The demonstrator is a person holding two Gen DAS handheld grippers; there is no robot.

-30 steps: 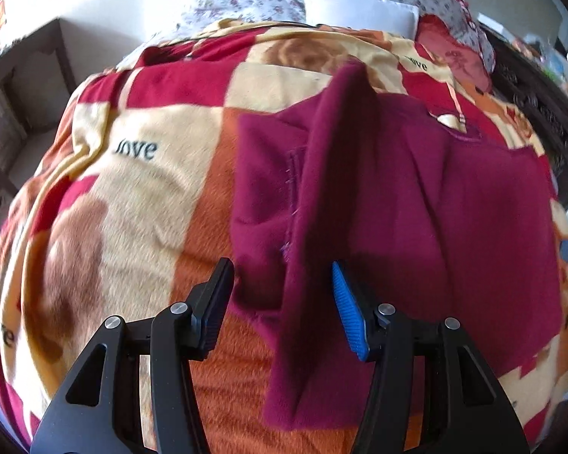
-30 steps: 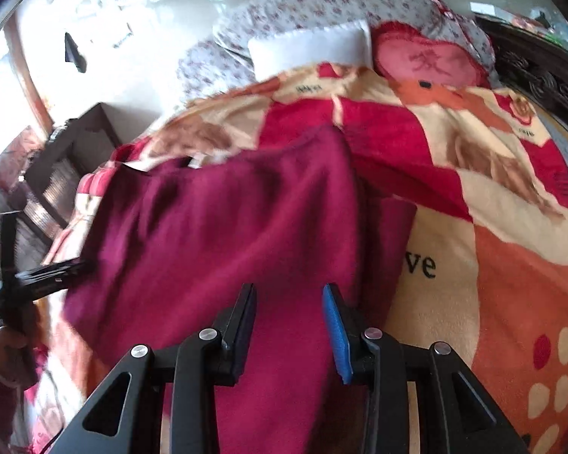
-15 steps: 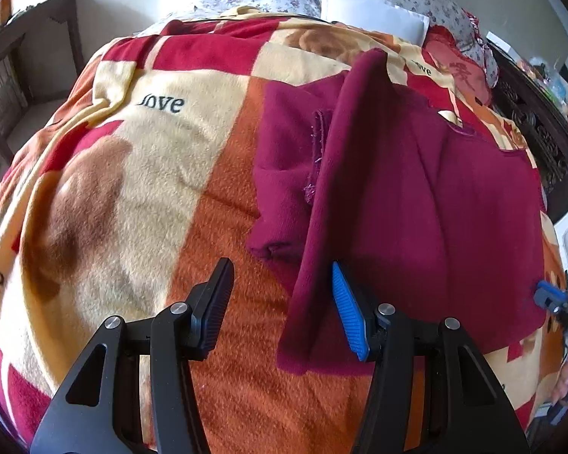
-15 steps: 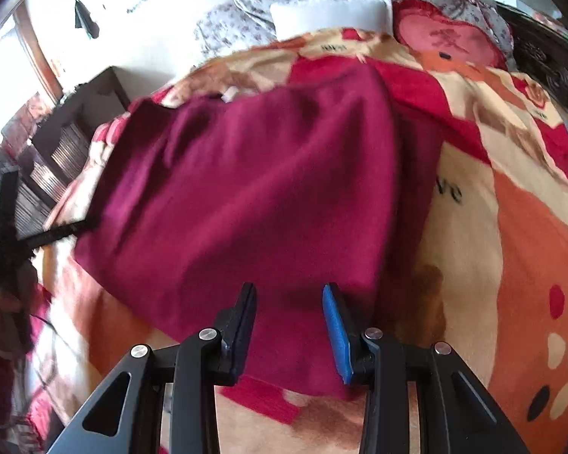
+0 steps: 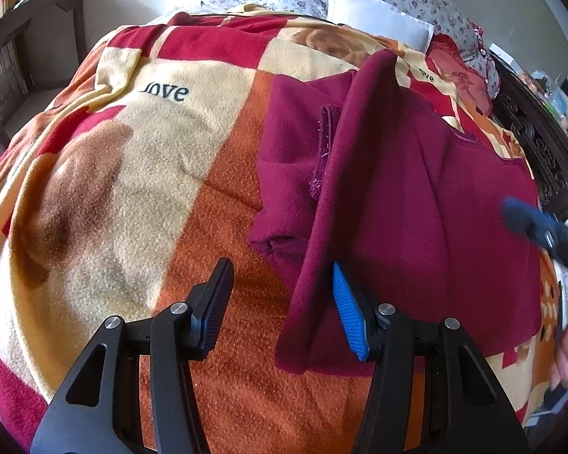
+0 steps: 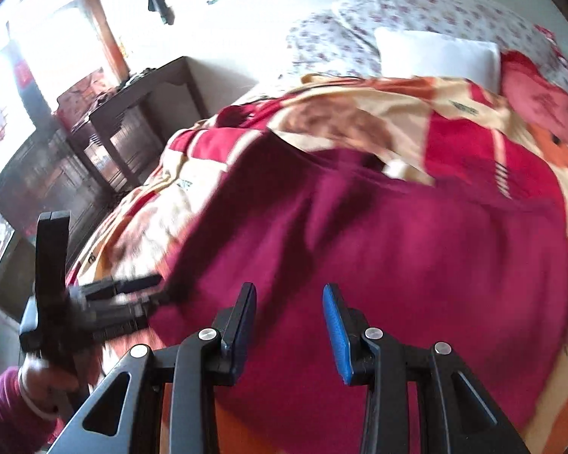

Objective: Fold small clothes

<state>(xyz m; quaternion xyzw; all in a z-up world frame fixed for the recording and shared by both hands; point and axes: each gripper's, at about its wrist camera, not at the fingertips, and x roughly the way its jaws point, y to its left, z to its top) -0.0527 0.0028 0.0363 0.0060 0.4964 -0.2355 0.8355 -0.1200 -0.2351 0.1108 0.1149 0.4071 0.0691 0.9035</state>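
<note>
Maroon garment (image 5: 416, 196) lying on a patchwork fleece blanket (image 5: 140, 174) printed "love", a raised fold along its left side. Left gripper (image 5: 280, 302): jaws spread wide, blue pad touching the fold's edge, gripping nothing. Right gripper (image 6: 288, 321): jaws parted, empty, held low above the garment's near edge.

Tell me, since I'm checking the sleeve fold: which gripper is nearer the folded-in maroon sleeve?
Left. The left gripper hangs open just in front of the folded-in sleeve, on the garment's left edge. The right gripper, also open, sits over the garment's other side, away from it.
</note>
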